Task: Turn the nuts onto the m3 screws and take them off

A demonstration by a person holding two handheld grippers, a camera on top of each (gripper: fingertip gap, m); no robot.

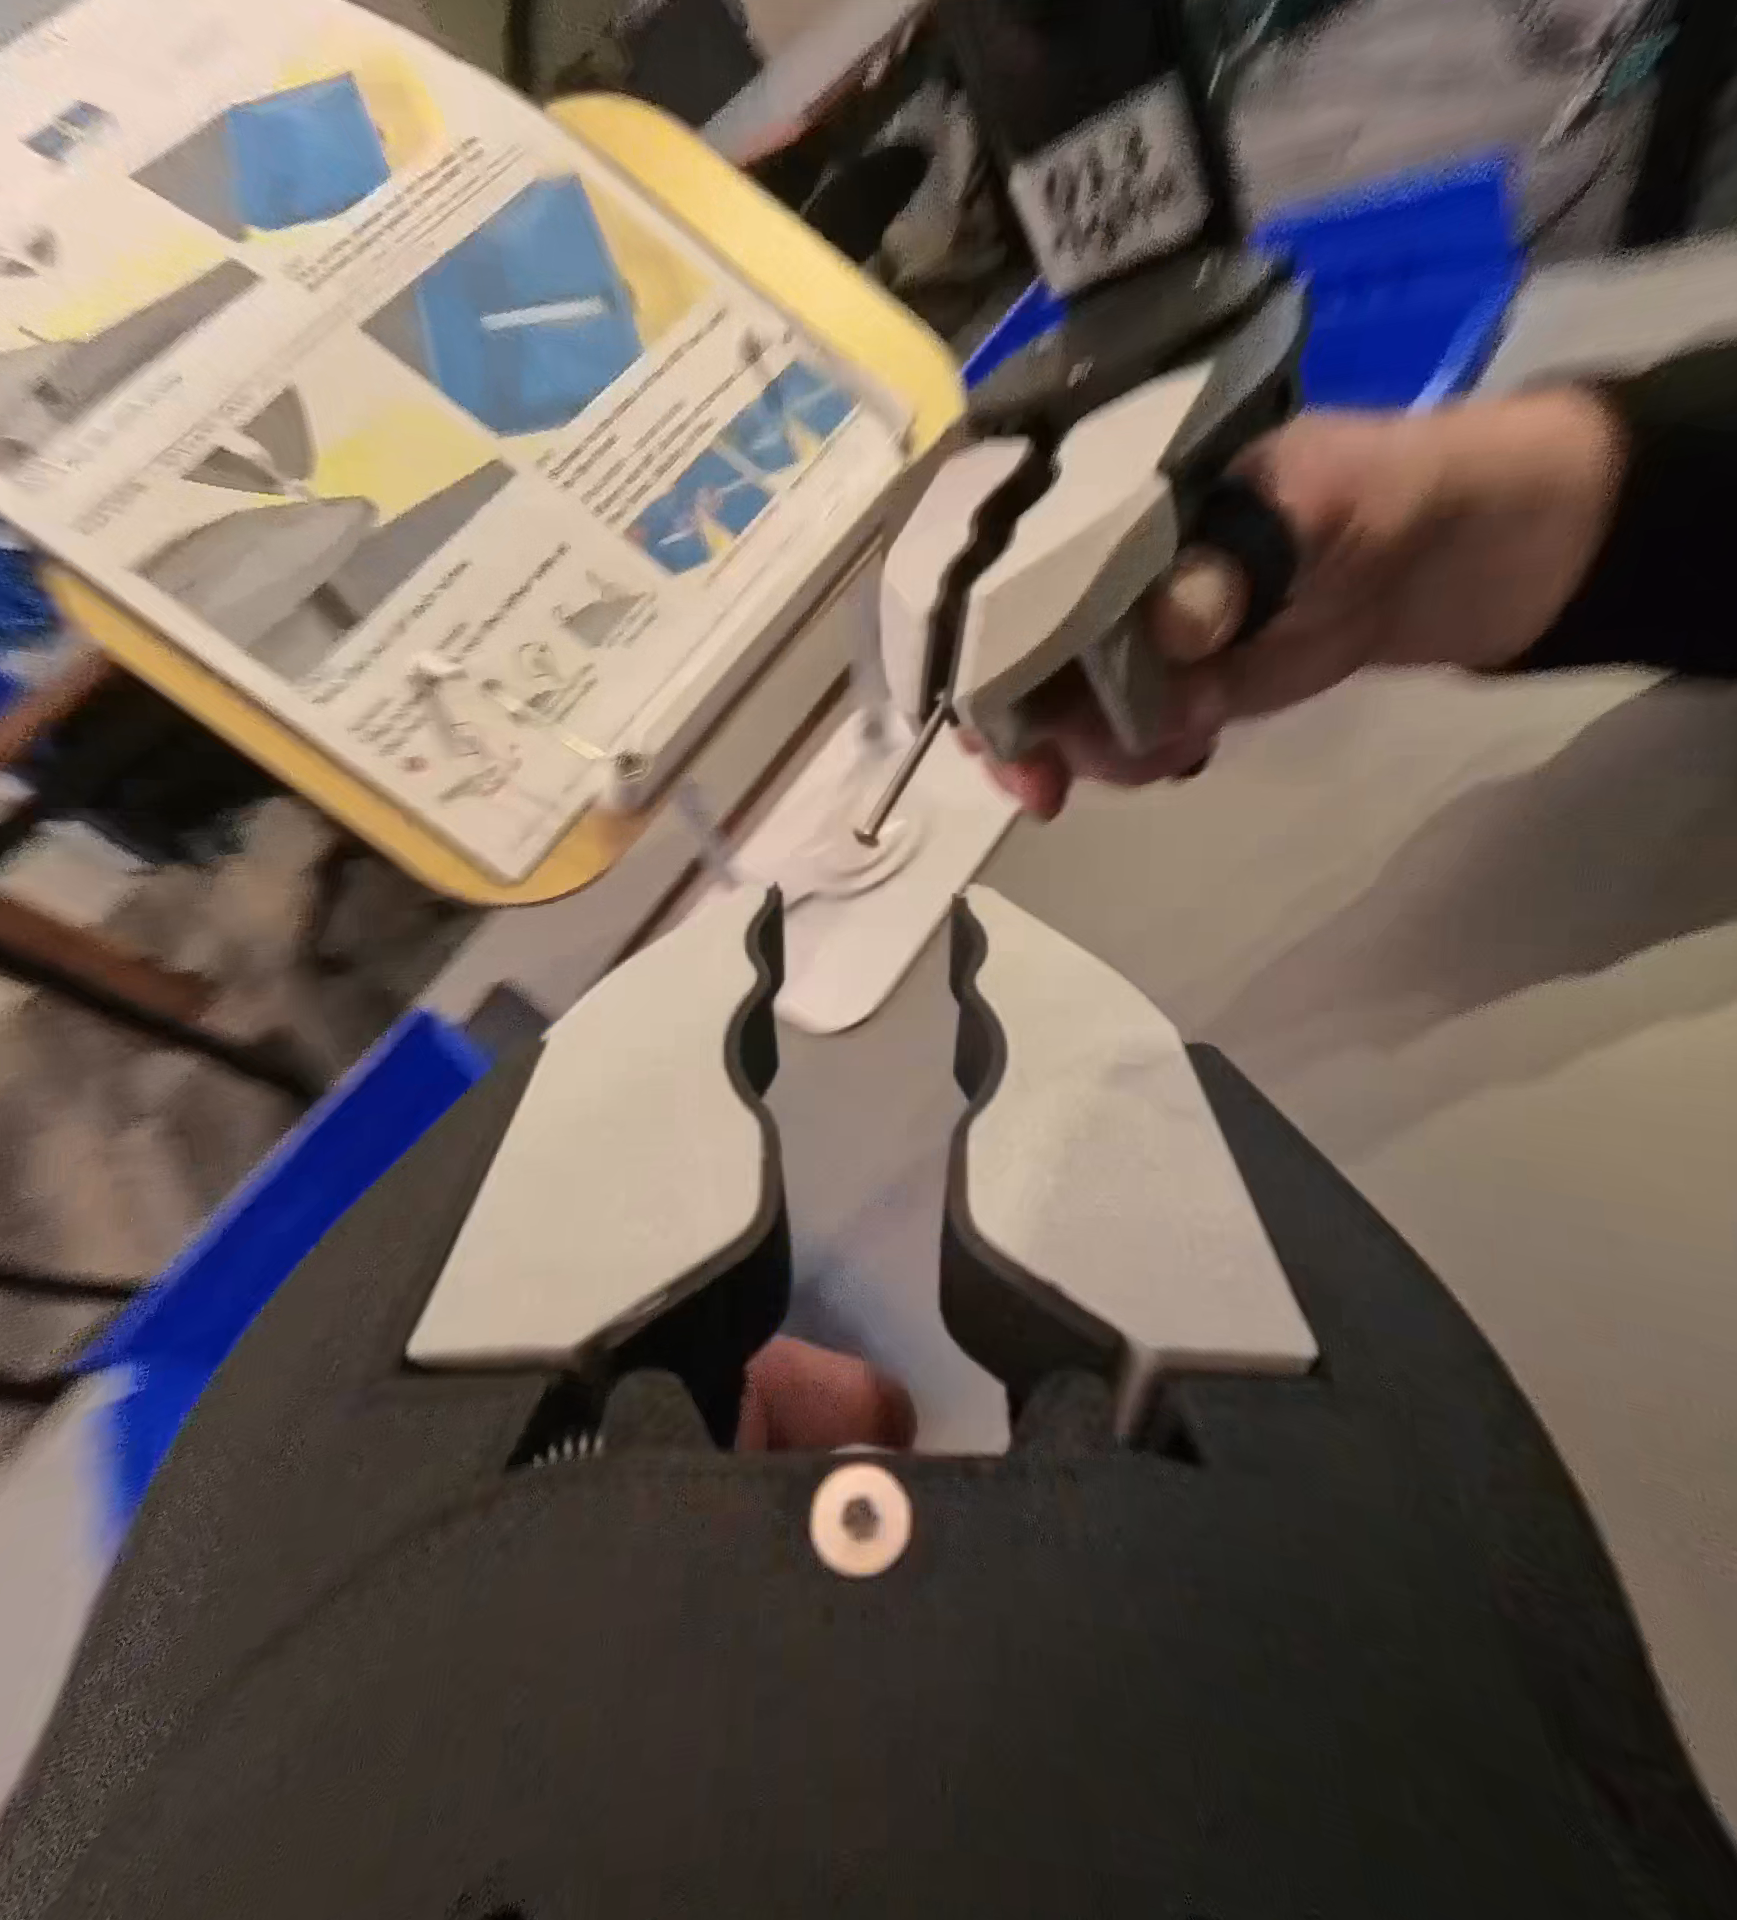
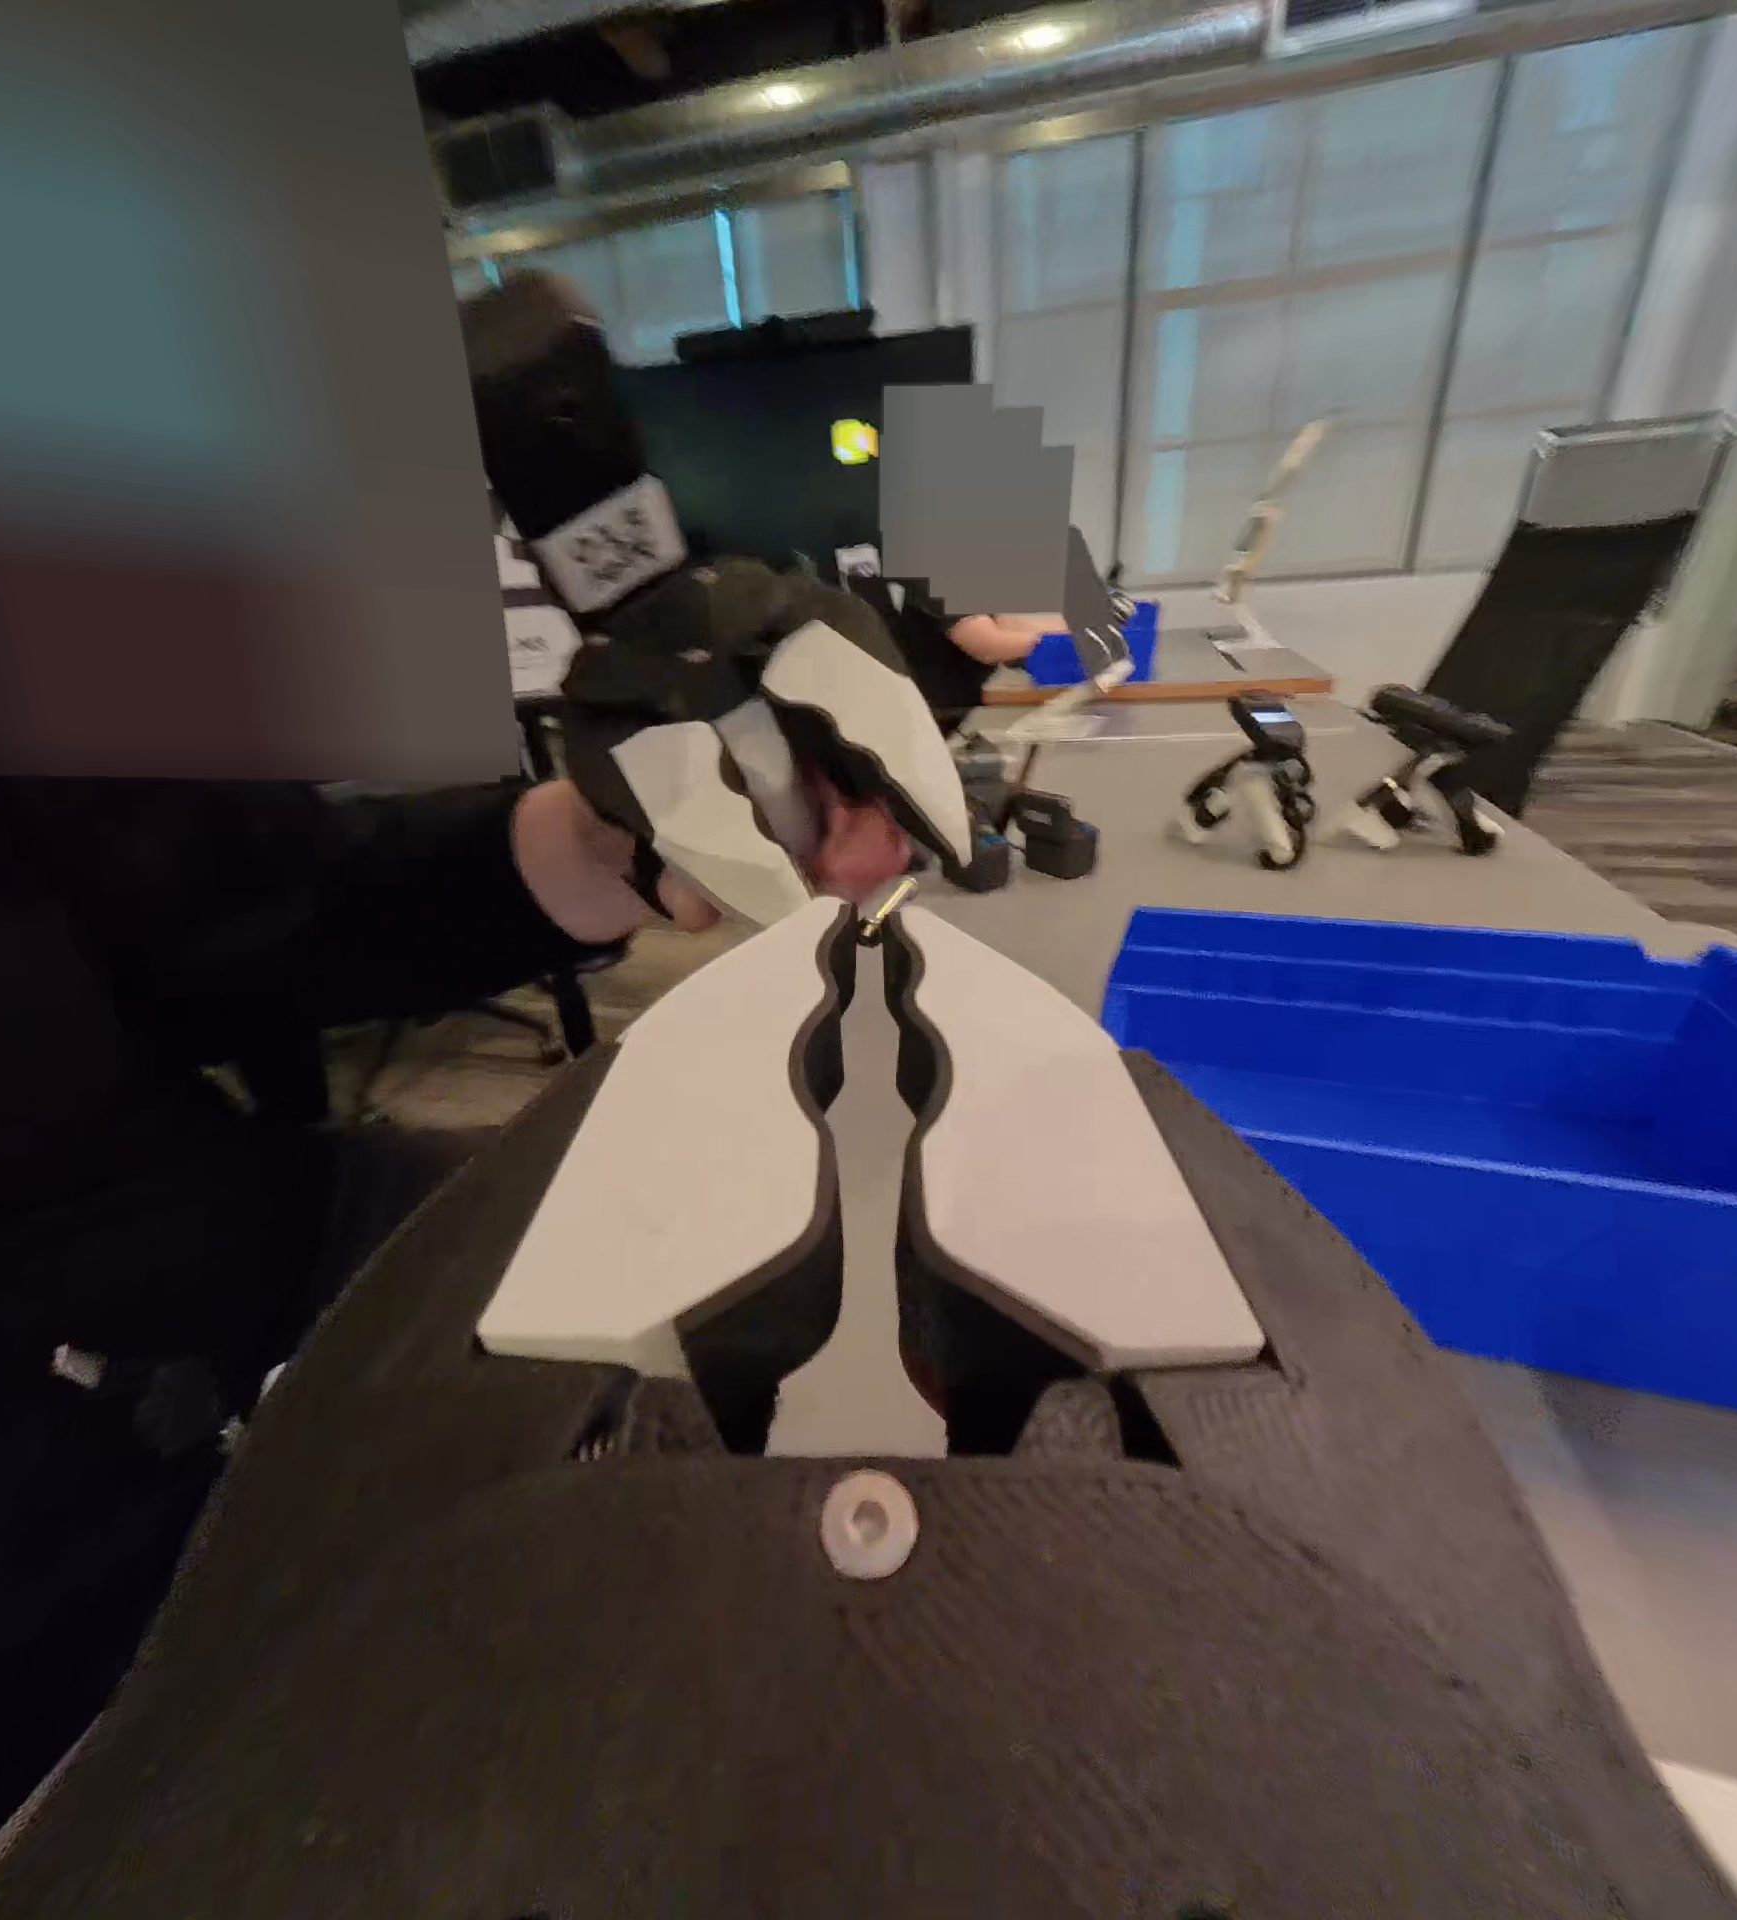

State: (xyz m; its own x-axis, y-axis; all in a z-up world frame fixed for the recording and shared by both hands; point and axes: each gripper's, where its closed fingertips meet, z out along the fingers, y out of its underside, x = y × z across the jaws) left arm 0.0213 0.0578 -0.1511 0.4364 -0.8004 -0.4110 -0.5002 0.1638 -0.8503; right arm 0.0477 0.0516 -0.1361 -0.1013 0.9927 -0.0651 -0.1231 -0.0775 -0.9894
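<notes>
In the left wrist view my left gripper [image 1: 864,912] is open and empty, its tips a short way below the screw's head. My right gripper [image 1: 947,717] comes in from the upper right, shut on a thin silver screw [image 1: 900,774] that hangs head down from its tips. In the right wrist view my right gripper [image 2: 872,920] pinches the same screw [image 2: 885,906] at its very tips. The left gripper [image 2: 879,868] faces it from just beyond, jaws apart around the screw's far end. I cannot make out a nut.
A yellow board with a picture sheet [image 1: 407,416] stands on a white base [image 1: 843,987] just beyond the grippers. A blue bin [image 2: 1466,1122] sits right of my right gripper on the grey table [image 2: 1103,914]. Spare grippers [image 2: 1259,790] lie farther back. A person sits at a far table.
</notes>
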